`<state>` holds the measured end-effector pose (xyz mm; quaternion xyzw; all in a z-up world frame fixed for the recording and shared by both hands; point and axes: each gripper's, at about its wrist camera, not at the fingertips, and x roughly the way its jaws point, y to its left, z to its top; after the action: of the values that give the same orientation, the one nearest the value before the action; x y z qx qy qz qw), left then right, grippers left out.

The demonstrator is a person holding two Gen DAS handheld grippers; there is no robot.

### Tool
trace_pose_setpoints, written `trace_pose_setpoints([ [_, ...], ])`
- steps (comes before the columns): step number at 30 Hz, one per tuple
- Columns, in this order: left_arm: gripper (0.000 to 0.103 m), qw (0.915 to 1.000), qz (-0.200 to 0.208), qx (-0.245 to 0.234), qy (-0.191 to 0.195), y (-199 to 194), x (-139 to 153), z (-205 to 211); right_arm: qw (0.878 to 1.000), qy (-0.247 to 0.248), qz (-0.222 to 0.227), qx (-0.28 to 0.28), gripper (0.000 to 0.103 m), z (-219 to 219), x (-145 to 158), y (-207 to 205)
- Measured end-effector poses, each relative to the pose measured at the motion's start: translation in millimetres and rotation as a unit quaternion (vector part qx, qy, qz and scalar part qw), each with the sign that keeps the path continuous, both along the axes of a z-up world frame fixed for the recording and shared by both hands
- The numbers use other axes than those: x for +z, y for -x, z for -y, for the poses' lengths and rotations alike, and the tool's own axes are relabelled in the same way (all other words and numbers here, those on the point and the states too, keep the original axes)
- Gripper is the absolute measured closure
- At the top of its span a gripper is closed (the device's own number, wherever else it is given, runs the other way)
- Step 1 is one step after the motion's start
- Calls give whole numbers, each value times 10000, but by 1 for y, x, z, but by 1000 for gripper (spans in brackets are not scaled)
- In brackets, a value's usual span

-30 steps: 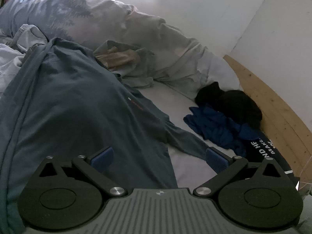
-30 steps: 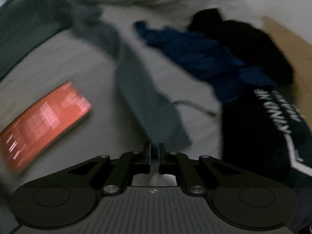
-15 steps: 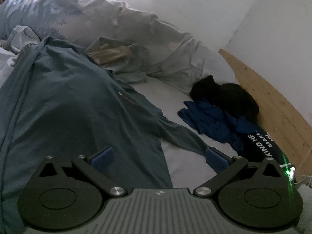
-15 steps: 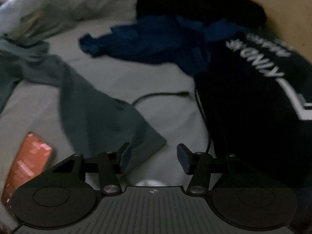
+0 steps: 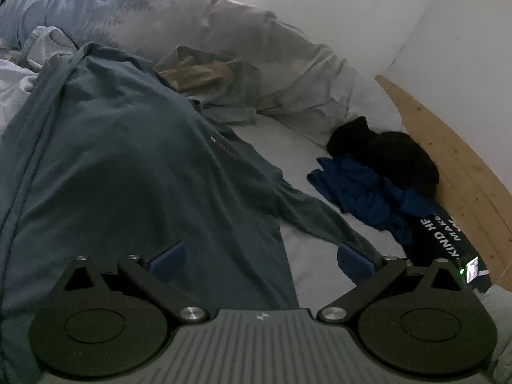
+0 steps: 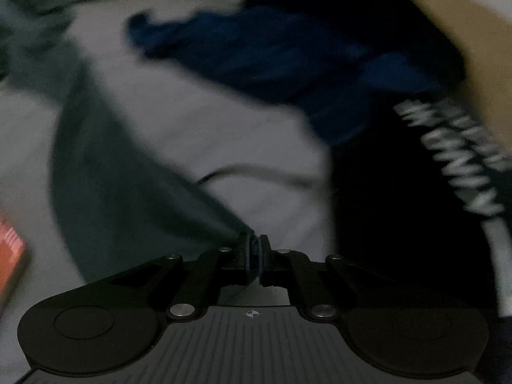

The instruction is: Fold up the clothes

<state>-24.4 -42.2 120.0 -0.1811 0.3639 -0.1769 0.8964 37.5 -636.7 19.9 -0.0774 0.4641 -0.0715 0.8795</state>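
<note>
White bedsheet (image 5: 281, 147) carries a teal shirt (image 5: 121, 166). Left gripper (image 5: 260, 257) hovers over its hem, fingers spread wide. Right gripper (image 6: 254, 251) is clenched on the shirt's sleeve (image 6: 128, 185) end.

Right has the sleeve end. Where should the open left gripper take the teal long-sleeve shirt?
Judging from the left wrist view: take the teal shirt at its bottom hem corner, just ahead of the left gripper, coming in low from the near edge. The fabric lies flat there, and the hem edge is exposed on the sheet.
</note>
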Motion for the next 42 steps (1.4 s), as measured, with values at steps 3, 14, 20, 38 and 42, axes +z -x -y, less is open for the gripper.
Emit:
trace_pose_setpoints([
  [3,0,10000,-19,50,69,2,2,-5,9991,338,217,-95,97,2,18,-7],
  [14,0,9996,-4,242,128,6,5,-15,9913,1116,542,-448,97,12,55,-46],
  [20,0,9996,27,287,72,7,7,-17,9924,993,-84,-718,84,29,33,-64],
  [38,0,9964,608,558,190,53,48,-49,9854,-325,1630,-367,36,-83,105,107],
  [42,0,9924,874,842,226,77,66,-78,9798,-632,1883,234,30,-141,137,145],
])
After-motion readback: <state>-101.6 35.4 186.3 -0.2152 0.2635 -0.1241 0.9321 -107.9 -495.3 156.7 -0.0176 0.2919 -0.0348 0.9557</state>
